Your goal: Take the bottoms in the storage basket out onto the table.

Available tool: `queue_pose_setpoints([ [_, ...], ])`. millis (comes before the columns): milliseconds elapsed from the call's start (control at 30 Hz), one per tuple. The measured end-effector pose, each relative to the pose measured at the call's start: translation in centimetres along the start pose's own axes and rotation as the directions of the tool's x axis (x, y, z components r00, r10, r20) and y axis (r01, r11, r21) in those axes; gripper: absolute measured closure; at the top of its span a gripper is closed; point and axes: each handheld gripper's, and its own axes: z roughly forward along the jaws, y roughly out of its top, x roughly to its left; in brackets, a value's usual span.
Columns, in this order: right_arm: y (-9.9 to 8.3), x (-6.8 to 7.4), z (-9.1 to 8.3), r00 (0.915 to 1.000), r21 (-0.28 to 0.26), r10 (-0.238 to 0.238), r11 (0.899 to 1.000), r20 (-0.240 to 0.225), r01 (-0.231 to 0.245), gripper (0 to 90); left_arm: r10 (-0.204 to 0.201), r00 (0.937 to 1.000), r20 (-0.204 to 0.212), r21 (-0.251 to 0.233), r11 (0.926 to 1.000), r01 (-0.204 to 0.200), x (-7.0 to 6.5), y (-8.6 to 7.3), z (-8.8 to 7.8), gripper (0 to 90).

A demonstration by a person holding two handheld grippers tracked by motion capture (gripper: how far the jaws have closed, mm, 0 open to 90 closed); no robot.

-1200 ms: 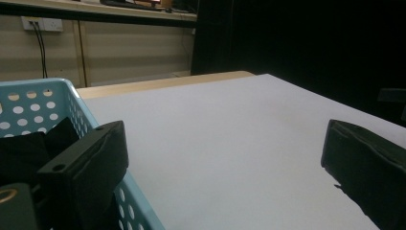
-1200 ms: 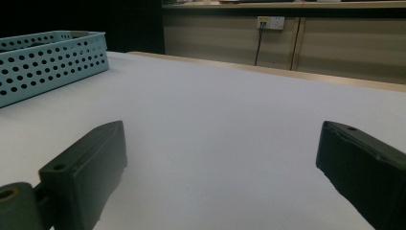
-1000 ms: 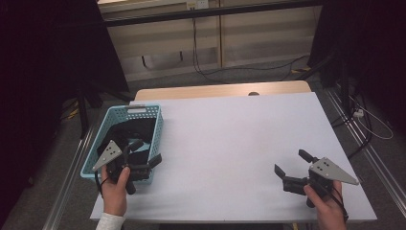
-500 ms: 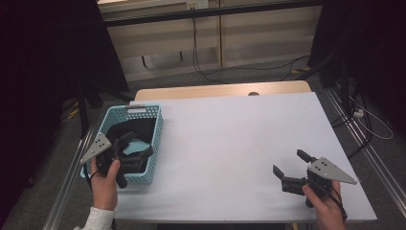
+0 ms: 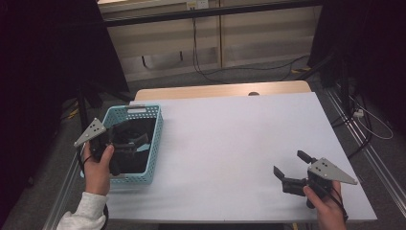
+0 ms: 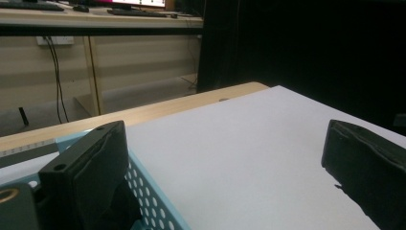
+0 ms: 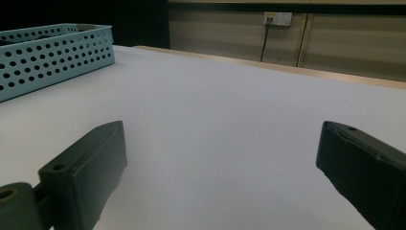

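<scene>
At the left edge of the white table (image 5: pixel 230 143) stands a light blue perforated basket (image 5: pixel 155 143), and the left gripper (image 5: pixel 131 143) is held over it, its jaws spread wide apart and holding nothing. In the high view the left hand (image 5: pixel 98 167) grips the tool just outside the left wall of the basket, with the grey three-cornered plate raised above the hand. Inside the basket there is something dark, but it is too dark to tell what it is. In the left gripper view one jaw is over the inside of the basket, next to its perforated wall, and the other jaw is over the bare white surface beside the basket. The right gripper (image 5: pixel 293 168) is well apart from the basket, low over the near right corner of the table, and its jaws are also spread with nothing between them. The right hand (image 5: pixel 328 206) holds it from the bottom edge. In the right gripper view the basket (image 7: pixel 52 55) appears far at the upper left, and between the jaws lies plain white table
</scene>
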Motion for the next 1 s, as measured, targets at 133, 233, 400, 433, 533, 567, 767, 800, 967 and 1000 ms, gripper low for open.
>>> queue_pose_setpoints([
  [133, -0.1, -0.2, -0.2, 1.0000, 0.002, 0.004, 1.000, 0.002, -0.004, 2.5, 0.011, 0.9998, -0.019, 0.032, 0.9994, -0.010, 0.8, -0.1, 0.6, 2.3],
  [233, -0.2, -0.3, -0.4, 0.9999, 0.000, 0.007, 1.000, 0.010, -0.007, 2.5, 0.016, 0.9996, -0.025, 0.052, 0.9986, -0.014, 1.4, -0.1, 1.0, 2.4],
  [400, -0.2, -0.4, -0.6, 0.9998, -0.003, 0.015, 1.000, 0.014, -0.015, 2.5, 0.015, 0.9998, -0.009, 0.081, 0.9966, -0.014, 2.1, 0.1, 1.6, 2.4],
  [433, -0.2, -0.4, -0.6, 0.9998, -0.002, 0.013, 1.000, 0.013, -0.013, 2.5, 0.017, 0.9998, -0.006, 0.089, 0.9959, -0.016, 2.3, 0.1, 1.7, 2.4],
  [533, -0.2, -0.4, -0.6, 0.9999, -0.001, 0.010, 1.000, 0.011, -0.010, 2.5, 0.030, 0.9995, 0.004, 0.124, 0.9918, -0.031, 2.8, 0.3, 1.9, 2.4],
  [567, -0.2, -0.4, -0.6, 0.9999, -0.001, 0.010, 1.000, 0.011, -0.010, 2.5, 0.030, 0.9995, 0.004, 0.124, 0.9918, -0.031, 2.8, 0.3, 1.9, 2.4],
  [767, -0.2, -0.4, -0.6, 0.9999, -0.003, 0.010, 1.000, 0.008, -0.010, 2.5, 0.027, 0.9996, -0.001, 0.154, 0.9878, -0.027, 3.7, 0.4, 1.9, 2.4],
  [800, -0.2, -0.4, -0.6, 0.9999, -0.002, 0.010, 1.000, 0.008, -0.010, 2.5, 0.028, 0.9996, -0.002, 0.155, 0.9876, -0.027, 3.9, 0.3, 2.0, 2.5],
  [967, -0.2, -0.4, -0.6, 0.9999, 0.000, 0.013, 1.000, 0.006, -0.013, 2.5, 0.037, 0.9992, -0.013, 0.201, 0.9791, -0.033, 4.8, -0.1, 2.1, 2.8],
  [1000, -0.2, -0.4, -0.6, 0.9999, -0.001, 0.014, 1.000, 0.006, -0.014, 2.5, 0.039, 0.9991, -0.014, 0.213, 0.9764, -0.035, 5.0, -0.1, 2.1, 2.8],
])
